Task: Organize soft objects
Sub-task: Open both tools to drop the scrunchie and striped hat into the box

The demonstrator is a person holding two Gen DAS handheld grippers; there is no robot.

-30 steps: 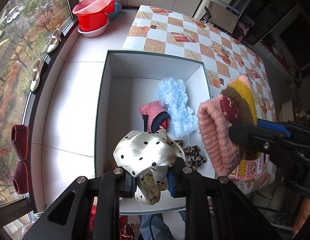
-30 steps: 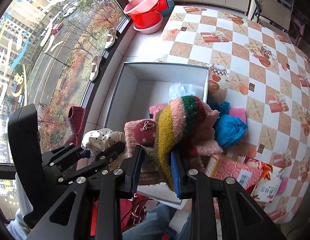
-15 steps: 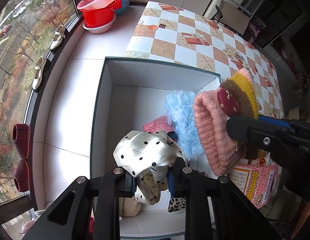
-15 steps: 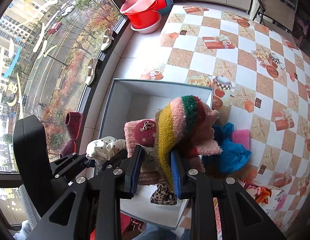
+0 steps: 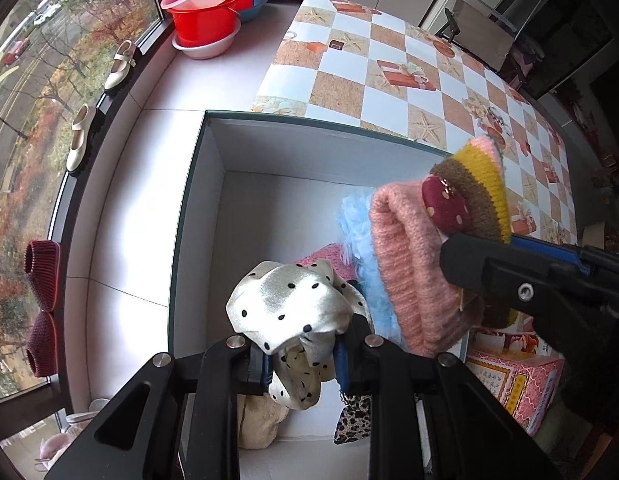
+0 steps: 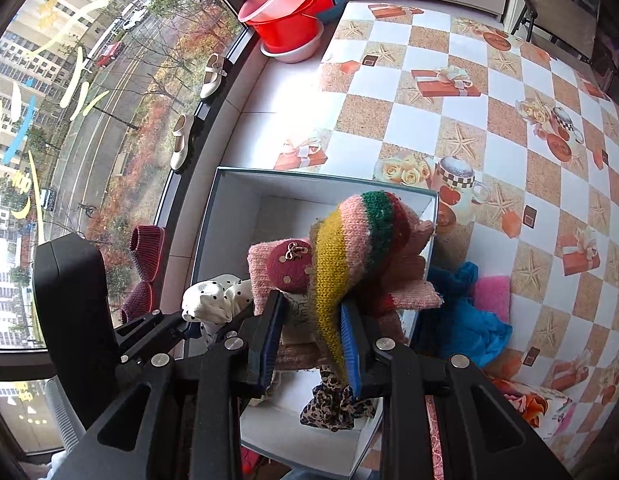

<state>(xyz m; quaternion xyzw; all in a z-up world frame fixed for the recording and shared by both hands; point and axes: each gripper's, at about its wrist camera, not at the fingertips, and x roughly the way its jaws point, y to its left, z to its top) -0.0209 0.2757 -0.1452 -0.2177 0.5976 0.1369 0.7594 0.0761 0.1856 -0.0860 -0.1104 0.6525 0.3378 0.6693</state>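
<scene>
Both grippers have carried their loads further over the white box: left gripper fingers clamp a polka-dot scarf, right gripper fingers clamp knitted hats. Several soft items already lie inside; a blue cloth waits on the surface.

blue fluffy item half hidden behind knitwear

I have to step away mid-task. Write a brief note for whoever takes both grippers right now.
Left gripper: shut on the polka-dot cloth, above the white box.
Right gripper: shut on the striped knit bundle, also over the box.
Already in the box: blue fluffy piece, pink knit piece, leopard-print item, beige item.
Left: release both loads into the box, then fetch the blue cloth and pink item from the table.
</scene>
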